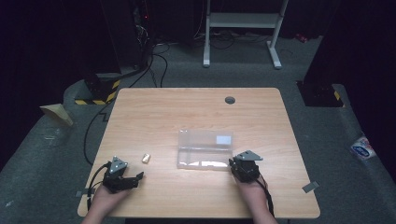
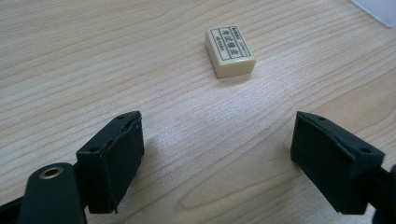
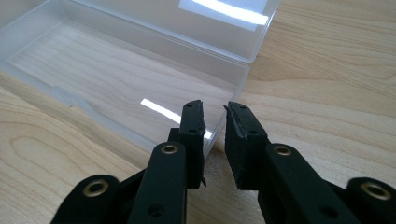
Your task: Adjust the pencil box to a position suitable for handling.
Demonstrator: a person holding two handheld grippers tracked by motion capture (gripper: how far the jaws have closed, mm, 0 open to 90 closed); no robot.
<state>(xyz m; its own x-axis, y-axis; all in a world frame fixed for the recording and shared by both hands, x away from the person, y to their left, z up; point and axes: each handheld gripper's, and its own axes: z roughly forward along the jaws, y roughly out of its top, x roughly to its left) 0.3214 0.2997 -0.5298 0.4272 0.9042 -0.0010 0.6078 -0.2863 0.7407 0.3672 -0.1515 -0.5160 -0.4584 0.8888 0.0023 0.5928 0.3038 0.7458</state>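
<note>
On the wooden table (image 1: pixel 154 116), a small eraser (image 2: pixel 230 50) lies left of the open clear plastic box (image 1: pixel 205 149). It looks light, firm and easy to pinch by its long sides. The left gripper (image 2: pixel 217 161) waits near it, jaws wide apart. The right gripper (image 3: pixel 215 140), jaws nearly together and empty, sits at the box's right corner.

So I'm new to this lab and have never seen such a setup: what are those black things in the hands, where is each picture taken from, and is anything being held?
A person sits at a wooden table holding a hand-operated two-jaw gripper in each hand; there is no robot arm. The high view looks down from above the person's side. The other two pictures come from cameras riding on the grippers, looking along their black jaws.

On the table lie a small cream eraser with printed writing and a clear plastic box, its lid folded open and nothing visible inside.

The left gripper has its jaws wide apart, aimed at the eraser, which lies ahead of them untouched. The right gripper has its jaws nearly together at the box's near corner, with nothing visible between them. So nothing is held.
</note>
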